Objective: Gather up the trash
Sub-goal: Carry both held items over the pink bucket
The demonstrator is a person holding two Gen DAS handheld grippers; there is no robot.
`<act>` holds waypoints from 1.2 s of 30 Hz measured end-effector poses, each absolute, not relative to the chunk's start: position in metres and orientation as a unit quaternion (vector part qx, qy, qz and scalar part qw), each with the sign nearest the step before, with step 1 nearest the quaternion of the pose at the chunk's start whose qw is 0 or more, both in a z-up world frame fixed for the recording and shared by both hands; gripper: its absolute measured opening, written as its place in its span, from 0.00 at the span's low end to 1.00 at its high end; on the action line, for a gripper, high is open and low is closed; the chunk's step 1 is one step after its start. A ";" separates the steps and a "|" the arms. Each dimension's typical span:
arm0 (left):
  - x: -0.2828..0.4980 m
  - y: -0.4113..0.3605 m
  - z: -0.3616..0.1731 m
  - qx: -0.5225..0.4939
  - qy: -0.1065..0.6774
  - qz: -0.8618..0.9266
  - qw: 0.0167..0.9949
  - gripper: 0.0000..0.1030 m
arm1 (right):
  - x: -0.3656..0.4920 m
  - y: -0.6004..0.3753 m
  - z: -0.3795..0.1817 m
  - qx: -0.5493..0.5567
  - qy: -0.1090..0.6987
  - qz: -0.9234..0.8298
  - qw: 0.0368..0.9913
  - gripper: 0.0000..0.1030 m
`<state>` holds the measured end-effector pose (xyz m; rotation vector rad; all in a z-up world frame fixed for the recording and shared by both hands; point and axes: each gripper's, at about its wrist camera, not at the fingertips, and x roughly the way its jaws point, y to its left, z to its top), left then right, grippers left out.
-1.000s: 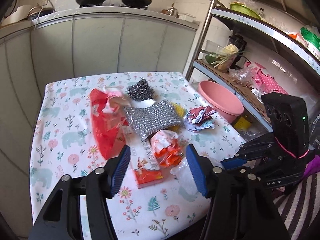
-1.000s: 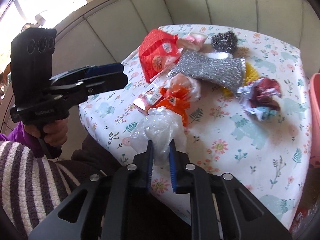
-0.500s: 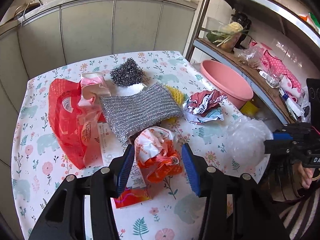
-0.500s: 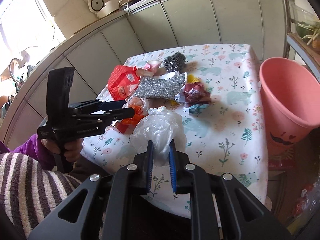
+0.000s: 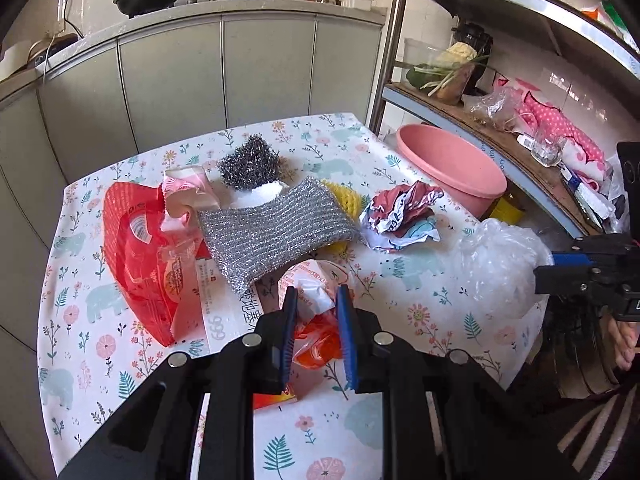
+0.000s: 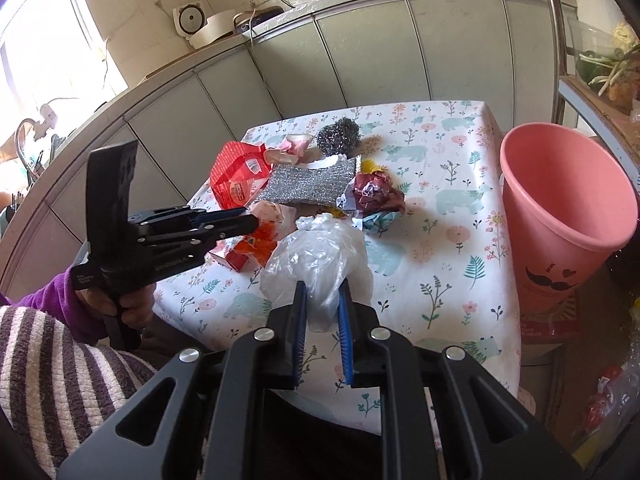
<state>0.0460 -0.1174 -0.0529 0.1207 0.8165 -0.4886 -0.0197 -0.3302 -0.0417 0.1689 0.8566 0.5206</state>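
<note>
From the left wrist, the left gripper [image 5: 316, 312] points down at the flowered tablecloth [image 5: 400, 304], its jaws closing around a crumpled orange and white wrapper [image 5: 316, 300] that sits between the blue pads; the pads look to be touching its sides. Just left of the fingers lies a red bag [image 5: 148, 256] (partly see-through, with a printed label). Straight ahead of the gripper is a silver scrubbing cloth [image 5: 276, 232], and beyond it a steel wool ball [image 5: 248, 162] and a pink wrapper [image 5: 188, 192]. Ahead and to the right is a wad of dark red and white paper [image 5: 404, 216]. Further right, past the table edge, stands a pink bin [image 5: 452, 168]. At the far right the right gripper [image 5: 560, 268] holds a clear plastic bag [image 5: 500, 264].

From the right wrist, the right gripper [image 6: 322, 316] is nearly closed and pinches the clear plastic bag [image 6: 320, 260], which puffs out above the fingers over the near part of the table. The pink bin [image 6: 568, 208] stands to the right of it, beside the table, mouth open. To the left, the left gripper [image 6: 244, 220], held in a hand [image 6: 128, 304] with a purple sleeve, has its tips at the orange wrapper [image 6: 260, 244]. Ahead lie the scrubbing cloth [image 6: 312, 184], the red bag [image 6: 236, 180] and the paper wad [image 6: 372, 192].
</note>
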 end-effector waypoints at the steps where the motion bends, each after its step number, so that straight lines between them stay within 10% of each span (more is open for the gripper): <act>1: 0.045 -0.116 -0.052 0.058 0.390 -0.235 0.888 0.18 | -0.020 -0.330 -0.041 0.080 0.409 0.248 0.874 0.15; 36: 0.090 -0.211 0.039 -0.001 0.297 -0.324 0.898 0.18 | -0.009 -0.401 -0.006 0.090 0.286 0.081 0.951 0.15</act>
